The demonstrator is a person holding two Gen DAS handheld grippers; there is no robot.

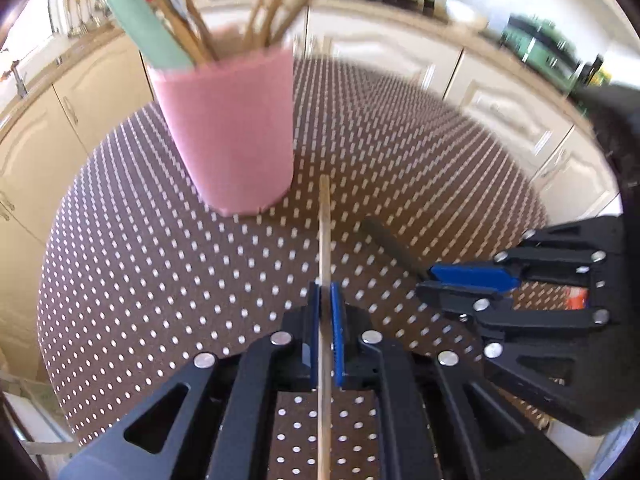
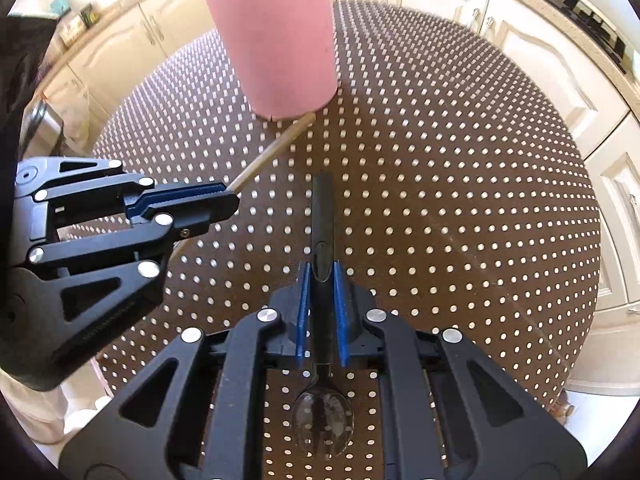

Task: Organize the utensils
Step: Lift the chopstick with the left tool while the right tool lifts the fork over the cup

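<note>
A pink cup point(image 1: 232, 132) stands on the brown dotted table point(image 1: 140, 280) and holds several wooden utensils and a mint green handle point(image 1: 144, 28). My left gripper point(image 1: 326, 300) is shut on a thin wooden stick point(image 1: 324, 232) that points toward the cup's base. In the right wrist view the left gripper point(image 2: 230, 196) shows at the left with the stick point(image 2: 276, 148), near the cup point(image 2: 280, 40). My right gripper point(image 2: 322, 276) is shut on the black handle of a spoon point(image 2: 322, 216); its shiny bowl point(image 2: 322, 420) lies behind the fingers. In the left wrist view the right gripper point(image 1: 428, 280) shows at the right.
The table point(image 2: 460, 200) is round and covered with a brown cloth with white dots. Cream kitchen cabinets point(image 1: 400, 56) and a worktop surround it. A hob point(image 2: 592, 32) is at the far right. Both grippers are close together near the table's front edge.
</note>
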